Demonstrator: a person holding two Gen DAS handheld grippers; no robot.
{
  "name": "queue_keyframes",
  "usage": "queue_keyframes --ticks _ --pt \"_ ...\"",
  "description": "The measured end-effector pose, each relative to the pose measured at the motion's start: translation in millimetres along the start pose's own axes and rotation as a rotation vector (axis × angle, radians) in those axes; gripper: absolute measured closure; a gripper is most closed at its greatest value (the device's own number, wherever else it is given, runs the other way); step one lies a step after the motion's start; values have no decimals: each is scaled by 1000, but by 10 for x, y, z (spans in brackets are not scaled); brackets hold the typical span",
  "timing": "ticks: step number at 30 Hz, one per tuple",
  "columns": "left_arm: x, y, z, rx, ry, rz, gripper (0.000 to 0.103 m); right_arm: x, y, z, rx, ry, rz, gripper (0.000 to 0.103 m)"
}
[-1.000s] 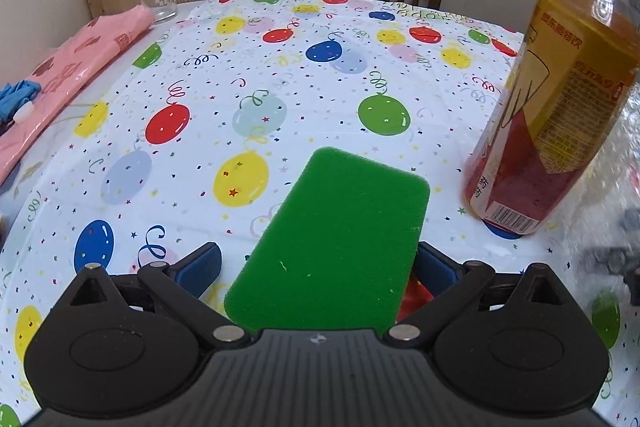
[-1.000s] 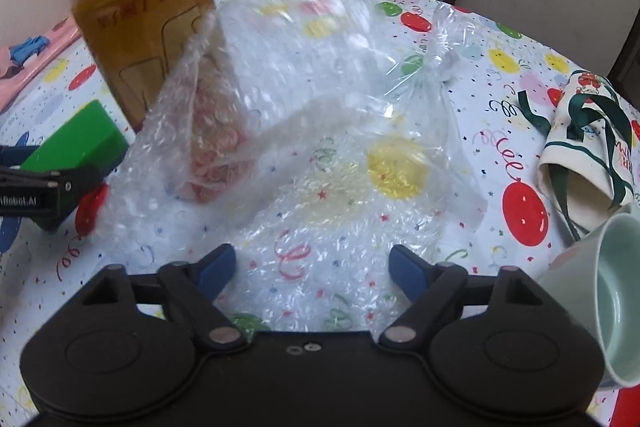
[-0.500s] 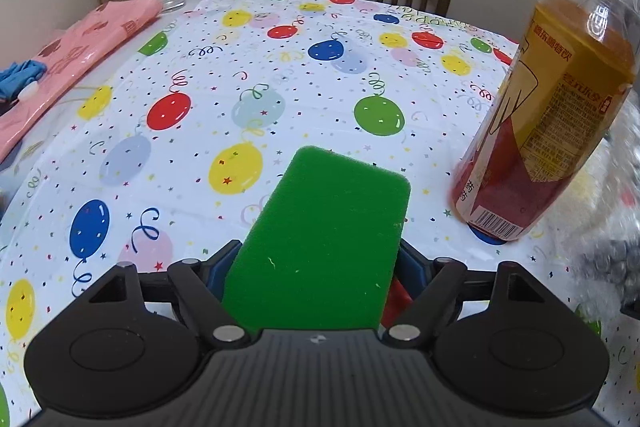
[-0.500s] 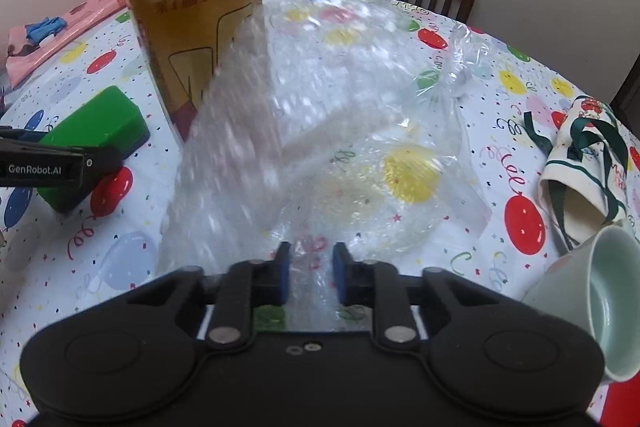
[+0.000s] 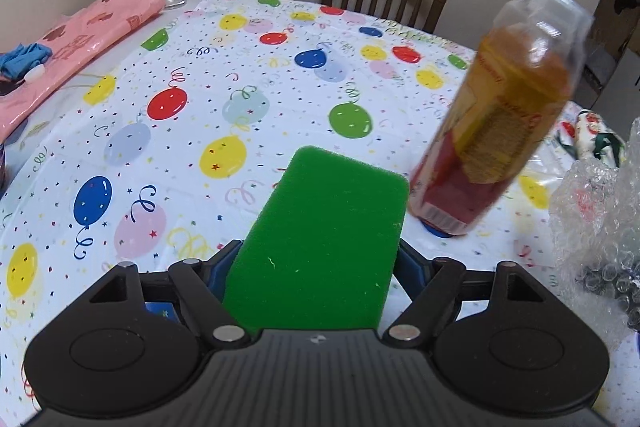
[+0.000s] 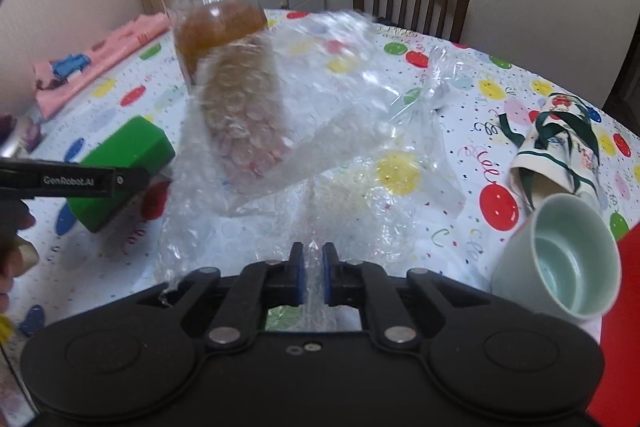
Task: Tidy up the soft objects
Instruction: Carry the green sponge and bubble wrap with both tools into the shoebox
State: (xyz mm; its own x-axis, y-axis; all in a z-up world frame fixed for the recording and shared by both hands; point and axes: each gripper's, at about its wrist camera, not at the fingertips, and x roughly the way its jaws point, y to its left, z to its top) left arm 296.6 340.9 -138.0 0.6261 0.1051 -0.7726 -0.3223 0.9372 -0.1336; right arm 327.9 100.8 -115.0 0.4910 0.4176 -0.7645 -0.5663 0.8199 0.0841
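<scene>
Risk of toppling: right gripper (image 6: 314, 269) clamped on bubble wrap (image 6: 320, 131) draped against the tea bottle (image 5: 500, 131) mid-tabletop, already tilting; left gripper (image 5: 316, 263) clamps the green sponge (image 5: 324, 239) just beside it.

1. Both tongs are the same build: matte black plastic body with two big rounded lobes, each with a shallow round disc pressed into it.
2. Left tongs (image 5: 316, 259): ribbed black centre plate with a tiny pale logo mark, black linkage arms with a silver rivet on each, and blue pads on the fingers (image 5: 218, 273).
3. Right tongs (image 6: 314, 275): smooth centre instead, two small screw holes, same silver rivets, and blue pads (image 6: 300, 285) on black fingers.
4. From the right wrist view, the left tongs' side bar reads "GenRobot.AI" in white lettering.
5. A bit of bare skin shows at that view's left edge, too blurry to say more.
</scene>
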Motion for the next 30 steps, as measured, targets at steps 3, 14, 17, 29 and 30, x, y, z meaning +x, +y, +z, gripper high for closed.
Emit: queue_keyframes --ticks 3,14,17,29,30 --pt "-122 -47 -13 -7 -5 -17 24 -169 -30 -16 21 -19 15 95" --pt "-665 -469 -49 40 -35 -111 24 -932 -288 -77 114 -115 49 95" --pt "-805 -644 -62 67 -35 -146 24 -1154 -410 -116 144 -143 46 95" --pt "-1266 -1591 -124 168 -72 -246 24 -1812 -1089 -448 238 -230 13 95" --pt "-1299 -1693 -140 179 -77 -247 24 -1859 -1164 -475 243 -234 13 95"
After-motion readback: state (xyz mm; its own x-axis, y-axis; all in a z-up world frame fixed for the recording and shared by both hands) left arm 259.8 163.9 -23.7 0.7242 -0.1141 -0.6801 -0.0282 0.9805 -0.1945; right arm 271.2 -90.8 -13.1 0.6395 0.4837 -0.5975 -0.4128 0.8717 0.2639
